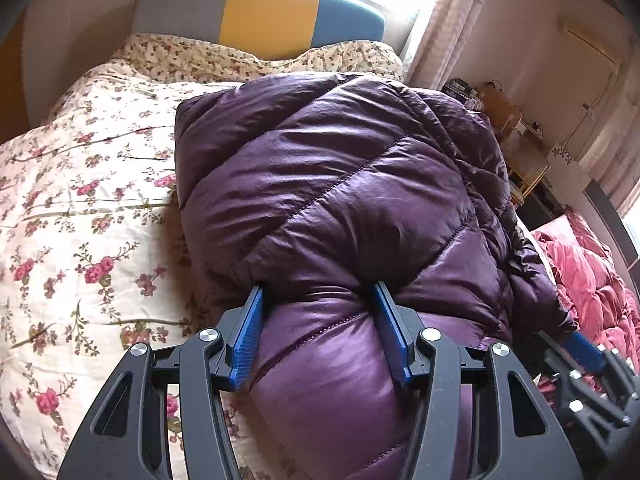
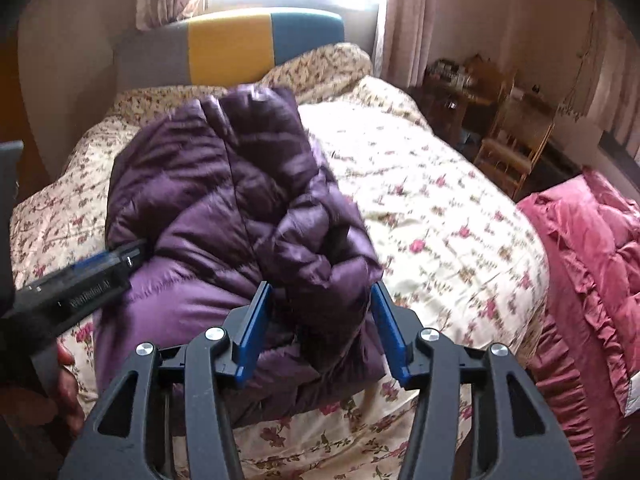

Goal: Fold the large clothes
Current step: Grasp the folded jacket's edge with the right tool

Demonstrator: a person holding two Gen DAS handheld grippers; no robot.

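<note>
One purple puffer jacket (image 1: 332, 184) lies folded into a thick bundle on one bed (image 1: 80, 208), which is covered by a cream quilt printed with pink flowers. The bundle sits on the near half of the bed, towards its left side as the right wrist view shows it, with bare quilt stretching away to its right. There are two claws. The left claw (image 1: 318, 300) is clenched on the near end of the jacket: both blue pads (image 1: 248, 332) press into a fat roll of the padded fabric that bulges up between them. The right claw (image 2: 320, 300) is released; its jaws stand apart around the crumpled near right corner of the jacket, with the fabric between them and not pinched. In the right wrist view the left claw enters from the left edge, its tip against the jacket's left side, and part of a hand (image 2: 66, 376) shows below it. At the far end stands one headboard (image 1: 260, 12) in grey, yellow and blue panels, with a window and curtains behind it. One pink ruffled quilt (image 2: 592, 264) lies bunched at the right of the bed.
</note>
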